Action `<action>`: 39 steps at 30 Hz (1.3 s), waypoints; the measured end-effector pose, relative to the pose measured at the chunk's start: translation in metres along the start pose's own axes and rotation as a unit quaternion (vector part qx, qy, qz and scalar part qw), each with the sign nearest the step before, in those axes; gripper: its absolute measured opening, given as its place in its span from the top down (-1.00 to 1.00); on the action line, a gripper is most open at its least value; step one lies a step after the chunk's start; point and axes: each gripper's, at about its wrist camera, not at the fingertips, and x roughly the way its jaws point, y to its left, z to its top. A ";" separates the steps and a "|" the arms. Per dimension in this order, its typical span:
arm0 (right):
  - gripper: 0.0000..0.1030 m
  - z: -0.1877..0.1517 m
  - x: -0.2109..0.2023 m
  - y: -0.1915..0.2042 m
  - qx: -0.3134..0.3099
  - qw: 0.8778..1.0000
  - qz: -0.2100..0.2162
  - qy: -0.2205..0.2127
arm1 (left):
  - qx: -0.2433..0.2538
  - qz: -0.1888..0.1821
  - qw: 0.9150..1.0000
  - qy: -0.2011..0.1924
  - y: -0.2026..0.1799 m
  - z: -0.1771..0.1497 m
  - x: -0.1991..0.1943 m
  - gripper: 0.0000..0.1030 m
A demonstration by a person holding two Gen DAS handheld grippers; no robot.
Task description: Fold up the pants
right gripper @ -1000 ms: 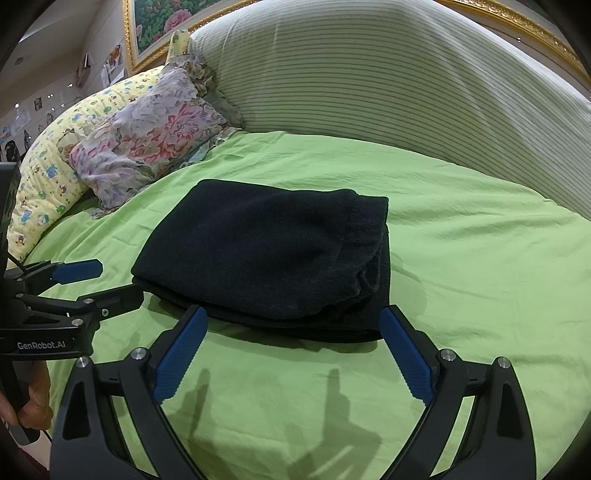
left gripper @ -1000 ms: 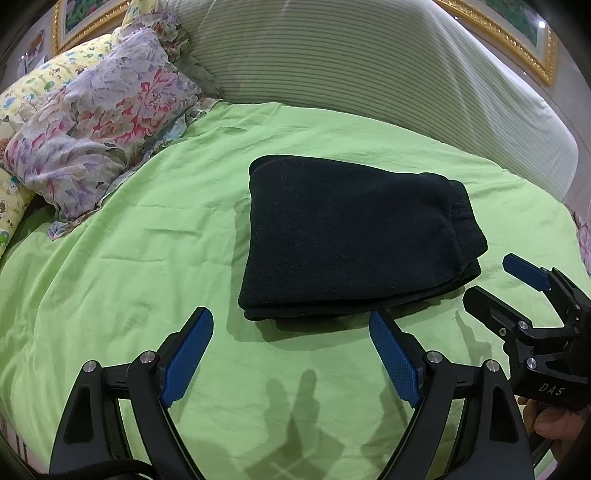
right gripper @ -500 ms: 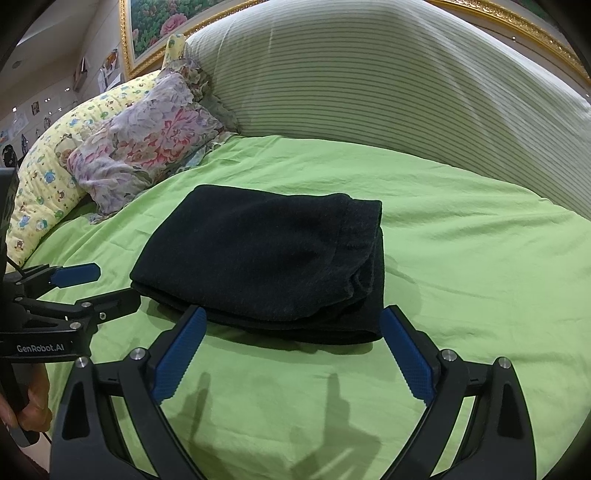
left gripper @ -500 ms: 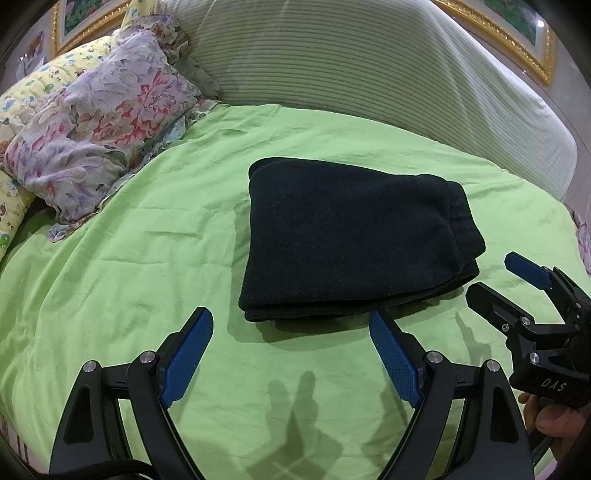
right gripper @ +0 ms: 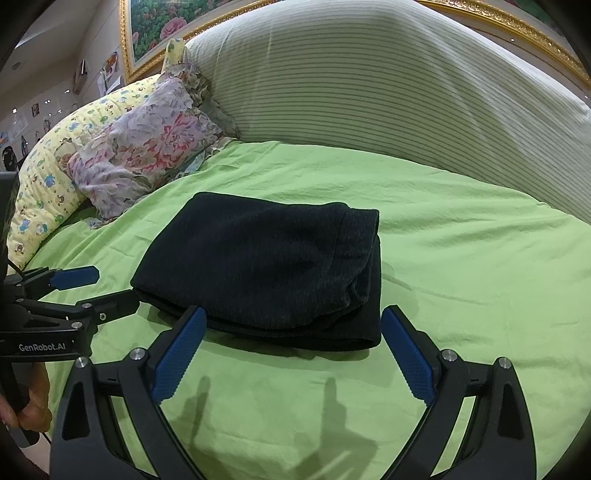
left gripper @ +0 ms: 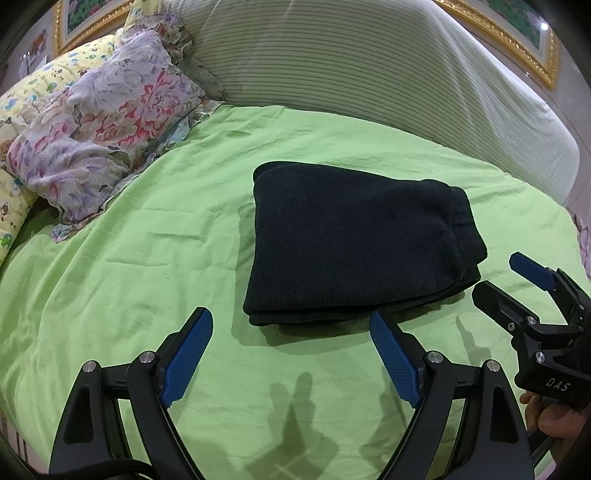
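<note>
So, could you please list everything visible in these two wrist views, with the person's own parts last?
pants: one, black, folded in a flat stack mid-bed.
bedsheet: one, light green, covering the bed.
floral pillow: one, purple and pink, far left on the sheet.
yellow pillow: one, cartoon print, behind the floral one.
striped bolster: one, pale green and white, along the far edge.
framed pictures: gold frames, on the wall behind.
left gripper: blue pads, open, short of the pants.
right gripper: blue pads, open, at the near edge.
hand: holding the right gripper's handle.
</note>
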 end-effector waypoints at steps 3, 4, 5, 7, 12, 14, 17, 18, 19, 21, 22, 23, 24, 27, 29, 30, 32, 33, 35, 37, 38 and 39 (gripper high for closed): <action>-0.86 0.003 -0.001 0.000 0.000 1.000 0.000 -0.003 | -0.004 -0.002 1.000 -0.003 0.002 0.004 -0.001 -0.70; -0.86 0.004 -0.001 -0.001 0.000 1.000 0.000 -0.004 | -0.005 -0.002 1.000 -0.004 0.002 0.005 -0.001 -0.70; -0.86 0.005 -0.001 -0.001 0.000 1.000 0.000 -0.006 | -0.006 -0.003 1.000 -0.004 0.002 0.006 -0.002 -0.70; -0.86 0.007 -0.001 -0.002 0.001 1.000 -0.001 -0.008 | -0.006 -0.005 1.000 -0.005 0.002 0.008 -0.002 -0.71; -0.86 0.009 -0.001 -0.006 0.003 1.000 -0.003 -0.009 | -0.004 -0.009 1.000 -0.005 0.000 0.011 -0.003 -0.71; -0.86 0.009 -0.001 -0.007 0.004 1.000 -0.003 -0.010 | -0.003 -0.008 1.000 -0.005 -0.001 0.012 -0.002 -0.71; -0.86 0.012 0.000 -0.007 0.004 1.000 -0.003 -0.009 | -0.004 -0.008 1.000 -0.004 -0.001 0.013 -0.002 -0.72; -0.86 0.012 0.001 -0.007 0.005 1.000 -0.002 -0.009 | -0.004 -0.008 1.000 -0.004 -0.001 0.013 -0.001 -0.72; -0.86 0.013 0.001 -0.008 0.005 1.000 -0.003 -0.009 | -0.005 -0.008 1.000 -0.004 -0.001 0.014 -0.001 -0.72; -0.87 0.013 0.002 -0.008 0.005 1.000 -0.002 -0.009 | -0.012 -0.009 1.000 -0.008 0.001 0.016 -0.002 -0.72; -0.87 0.013 0.003 -0.009 0.006 1.000 -0.003 -0.008 | -0.015 -0.012 1.000 -0.011 0.002 0.017 -0.002 -0.72; -0.87 0.013 0.003 -0.009 0.006 1.000 -0.002 -0.007 | -0.015 -0.012 1.000 -0.012 0.002 0.017 -0.002 -0.72; -0.87 0.013 0.004 -0.009 0.007 1.000 -0.001 -0.006 | -0.013 -0.009 1.000 -0.011 0.002 0.018 -0.001 -0.72; -0.87 0.013 0.004 -0.008 0.007 1.000 -0.003 -0.003 | -0.004 -0.005 1.000 -0.014 0.001 0.019 0.000 -0.72; -0.87 0.013 0.006 -0.009 0.008 1.000 -0.002 -0.001 | 0.001 -0.005 1.000 -0.014 0.000 0.019 0.000 -0.71; -0.87 0.013 0.006 -0.009 0.010 1.000 -0.001 0.000 | 0.003 -0.006 1.000 -0.014 0.000 0.020 0.001 -0.71; -0.87 0.012 0.007 -0.009 0.009 1.000 -0.004 0.000 | 0.007 -0.008 1.000 -0.014 -0.002 0.020 0.001 -0.71; -0.87 0.012 0.007 -0.010 0.011 1.000 -0.004 0.000 | 0.010 -0.008 1.000 -0.013 -0.004 0.020 0.001 -0.71; -0.87 0.012 0.007 -0.011 0.014 1.000 -0.004 0.000 | 0.013 -0.009 1.000 -0.012 -0.006 0.019 0.001 -0.71; -0.87 0.012 0.007 -0.012 0.017 1.000 -0.003 -0.001 | 0.016 -0.009 1.000 -0.012 -0.007 0.020 0.001 -0.71; -0.87 0.013 0.007 -0.012 0.018 1.000 -0.003 -0.001 | 0.018 -0.009 1.000 -0.012 -0.008 0.020 0.001 -0.71; -0.87 0.013 0.008 -0.014 0.019 1.000 -0.002 -0.001 | 0.020 -0.010 1.000 -0.012 -0.009 0.020 0.001 -0.71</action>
